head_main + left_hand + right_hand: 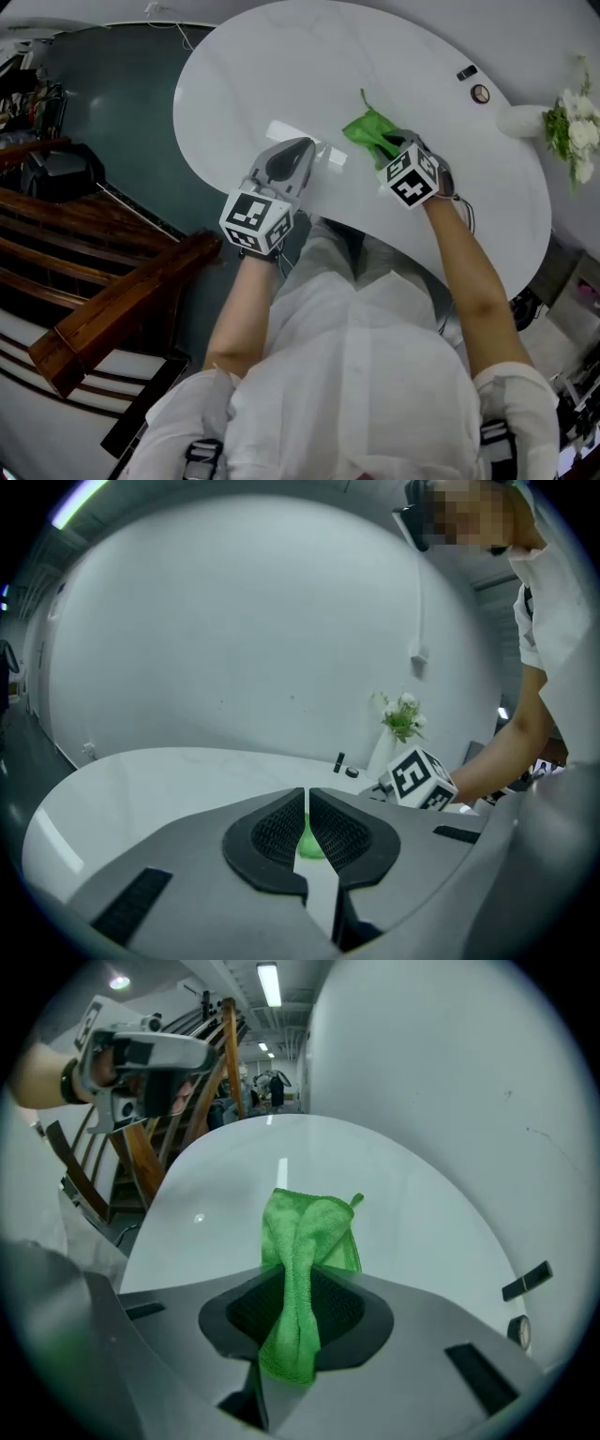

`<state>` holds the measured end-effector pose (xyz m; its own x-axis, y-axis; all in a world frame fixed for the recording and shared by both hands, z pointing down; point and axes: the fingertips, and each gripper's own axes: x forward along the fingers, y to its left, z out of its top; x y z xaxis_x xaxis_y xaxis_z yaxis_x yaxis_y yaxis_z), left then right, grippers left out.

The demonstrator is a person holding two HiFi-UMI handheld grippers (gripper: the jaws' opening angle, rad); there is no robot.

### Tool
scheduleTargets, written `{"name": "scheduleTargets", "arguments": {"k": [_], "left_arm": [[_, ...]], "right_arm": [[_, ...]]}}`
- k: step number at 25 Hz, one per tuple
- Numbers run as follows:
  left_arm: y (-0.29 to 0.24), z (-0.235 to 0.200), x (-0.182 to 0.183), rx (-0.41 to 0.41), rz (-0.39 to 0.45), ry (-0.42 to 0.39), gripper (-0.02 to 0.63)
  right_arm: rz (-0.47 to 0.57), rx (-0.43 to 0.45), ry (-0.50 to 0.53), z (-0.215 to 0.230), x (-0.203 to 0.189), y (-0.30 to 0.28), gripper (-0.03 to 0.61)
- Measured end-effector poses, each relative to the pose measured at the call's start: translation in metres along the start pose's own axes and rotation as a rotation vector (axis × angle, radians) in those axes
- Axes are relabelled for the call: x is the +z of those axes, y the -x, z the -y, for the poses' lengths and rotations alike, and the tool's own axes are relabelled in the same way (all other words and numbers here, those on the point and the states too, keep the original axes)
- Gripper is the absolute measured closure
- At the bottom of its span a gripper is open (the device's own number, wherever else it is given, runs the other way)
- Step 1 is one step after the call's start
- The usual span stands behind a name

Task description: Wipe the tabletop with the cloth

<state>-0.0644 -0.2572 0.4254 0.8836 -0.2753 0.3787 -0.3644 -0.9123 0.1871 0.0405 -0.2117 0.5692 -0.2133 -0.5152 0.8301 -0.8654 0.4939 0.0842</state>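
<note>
Right gripper (298,1283) jaws clamped on bunched green cloth (314,1227); left gripper (307,803) jaws together, empty. Risk: thin pinch slipping mid-wipe, knocking flower vase (521,120) right of cloth.

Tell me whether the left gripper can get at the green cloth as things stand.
Probably yes: only bare tabletop lies between the left gripper and the cloth. But the right gripper pinches the cloth, and the left jaws stand together, so they would need opening first.

Left gripper (300,148) jaws closed, empty, forearm extended; right gripper (394,144) jaws clamped on cloth (368,127), arm outstretched.
</note>
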Motion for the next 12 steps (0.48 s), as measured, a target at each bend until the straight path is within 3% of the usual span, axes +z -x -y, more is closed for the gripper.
{"name": "scheduleTargets", "arguments": {"k": [8, 12], "left_arm": [[0.009, -0.03, 0.009, -0.02, -0.009, -0.01, 0.586], [0.014, -0.043, 0.011, -0.011, -0.02, -0.01, 0.586]], "right_arm": [[-0.008, 0.183, 0.113, -0.109, 0.012, -0.003, 0.505], [-0.01, 0.311, 0.228, -0.16, 0.023, -0.006, 0.504]]}}
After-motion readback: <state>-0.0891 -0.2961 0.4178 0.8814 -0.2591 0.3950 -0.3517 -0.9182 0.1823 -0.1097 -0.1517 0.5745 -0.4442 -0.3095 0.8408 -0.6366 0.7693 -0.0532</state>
